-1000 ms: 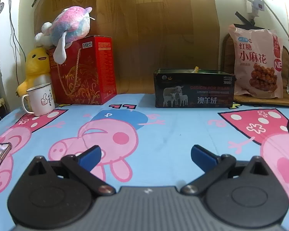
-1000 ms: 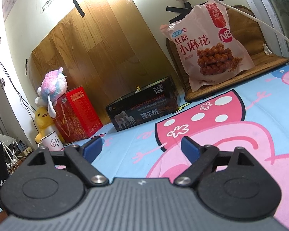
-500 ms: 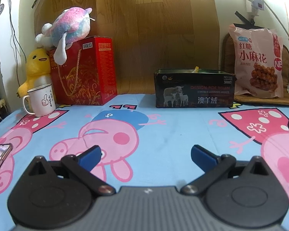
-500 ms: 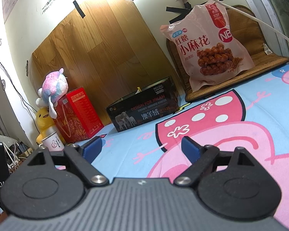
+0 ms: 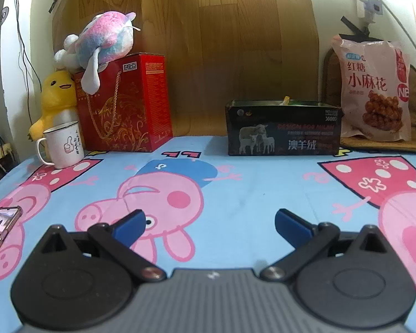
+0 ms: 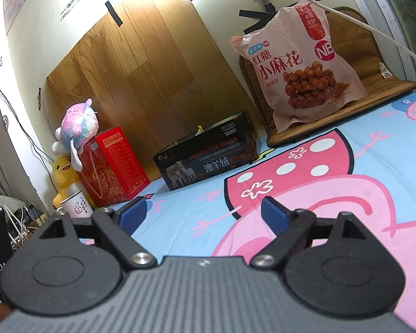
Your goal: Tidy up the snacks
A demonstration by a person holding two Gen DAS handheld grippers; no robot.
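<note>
Plainly legible on the pink snack bag (image 6: pixel 302 66): "红糖 小麻花" with a round "NB" badge, over a photo of brown twisted dough sticks. Propped upright on a woven brown mat (image 6: pixel 344 122) at the far right, against the wall. Just left of it, an open-topped black box (image 6: pixel 208 158) printed "DESIGN FOR MILAN", "澳羊绒", "NO.L102" and three sheep; something yellow pokes above its rim, too small to identify. Farther left, a red gift box (image 5: pixel 124 105) with gold scrollwork under a pink-and-blue plush (image 5: pixel 102 38), a yellow duck plush (image 5: pixel 56 100), and a white mug (image 5: pixel 63 144) bearing a thumbs-up. Left gripper (image 5: pixel 209 223) and right gripper (image 6: pixel 203 212) both spread wide, gripping nothing, low over a broad bare stretch of blue Peppa Pig tablecloth (image 5: pixel 263 188). Phone (image 5: pixel 0 229) lying near the left edge. Wood-grain panel (image 6: pixel 141 83) taped to the cream wall behind.
</note>
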